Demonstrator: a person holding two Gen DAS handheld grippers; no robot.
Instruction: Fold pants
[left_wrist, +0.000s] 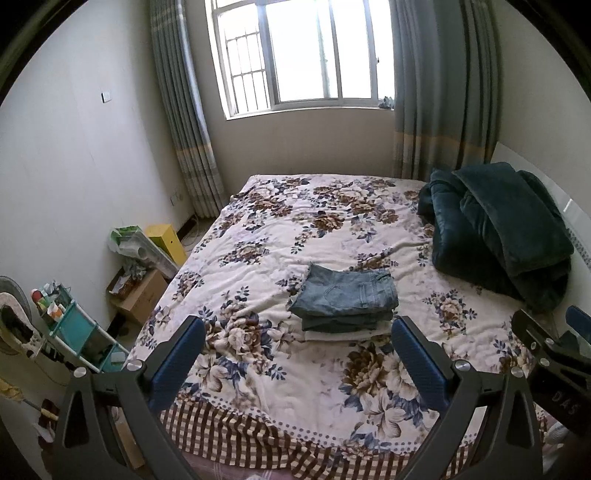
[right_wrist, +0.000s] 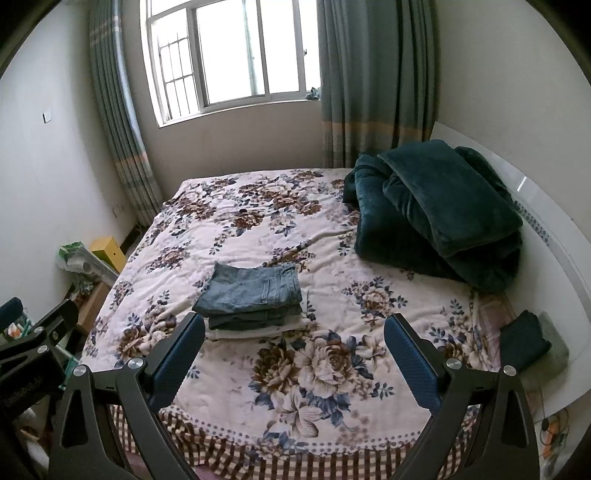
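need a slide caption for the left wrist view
Open left claw above floral bedspread, facing stack of folded blue denim pants.

Home bedroom, floral bed (left_wrist: 280, 236), curtained window (left_wrist: 306, 55)

- The floral bedspread (left_wrist: 266, 236) lies bare around the stack of folded jeans (left_wrist: 345, 301) on every side, so a claw could come at the stack from the foot of the bed or from either flank.
- The dark green blanket heap (left_wrist: 498, 236) bulks up at the far right, near the headboard (right_wrist: 546, 221), well apart from the stack.
- In the right wrist view, a small dark folded cloth (right_wrist: 524, 341) sits at the bed's right edge.
- Cardboard boxes (left_wrist: 142, 295) and a teal rack (left_wrist: 77, 332) crowd the floor along the left side.
- Both claws hang wide apart over the foot of the bed.
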